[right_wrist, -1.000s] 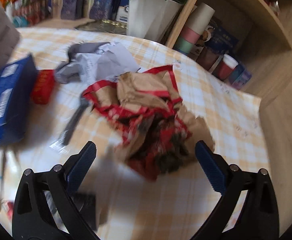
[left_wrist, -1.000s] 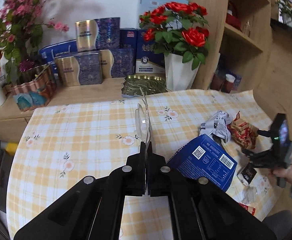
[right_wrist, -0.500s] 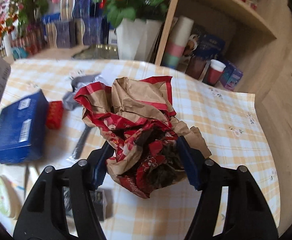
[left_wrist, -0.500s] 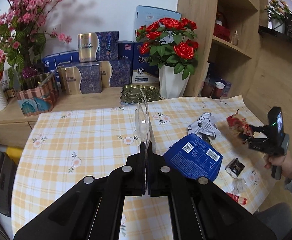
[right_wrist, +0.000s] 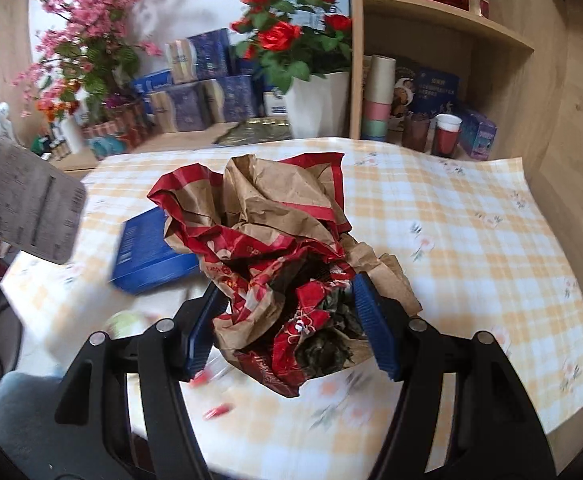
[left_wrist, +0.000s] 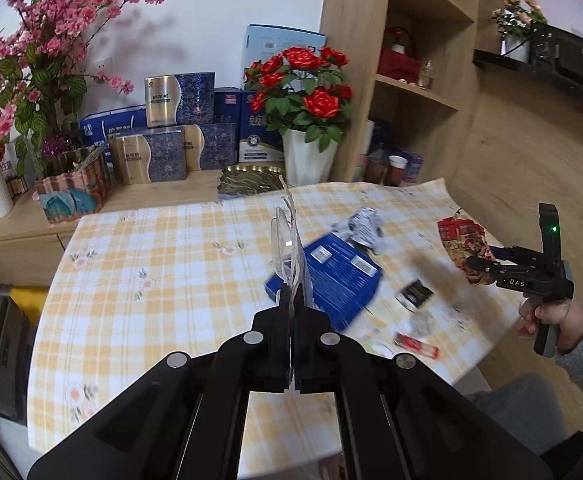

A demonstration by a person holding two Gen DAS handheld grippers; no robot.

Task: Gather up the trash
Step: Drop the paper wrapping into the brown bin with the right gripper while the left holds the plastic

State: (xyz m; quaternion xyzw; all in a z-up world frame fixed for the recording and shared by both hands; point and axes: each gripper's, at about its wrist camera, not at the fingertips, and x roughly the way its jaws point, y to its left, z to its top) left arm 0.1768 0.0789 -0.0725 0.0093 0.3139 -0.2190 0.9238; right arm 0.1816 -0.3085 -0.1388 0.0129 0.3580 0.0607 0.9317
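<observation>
Change vs a second ago: right gripper (right_wrist: 287,320) was spread wide around the crumpled red-and-brown paper wrapper (right_wrist: 275,240) lying on the worktop (right_wrist: 471,240). Now its blue pads (right_wrist: 373,328) are clamped on the wrapper's lower end, and it's lifted clear of the checked cloth; left wrist view shows it hanging at right of frame (left_wrist: 465,246) above the worktop edge. So the pick is done and the piece looks ready to carry to wherever trash goes; no bin visible.

Orientation: the wrapper's long axis runs along the gripper fingers, bulk pointing forward and away from the pads, toward upper centre of the right wrist frame.

Left gripper (left_wrist: 291,312): fingers together, pinching a thin clear plastic piece (left_wrist: 287,236) that stands edge-on.

Still on the worktop: flat blue carton (left_wrist: 331,276), crumpled grey-white wrapper (left_wrist: 361,228), small black sachet (left_wrist: 413,292), small red packet (left_wrist: 417,346).
</observation>
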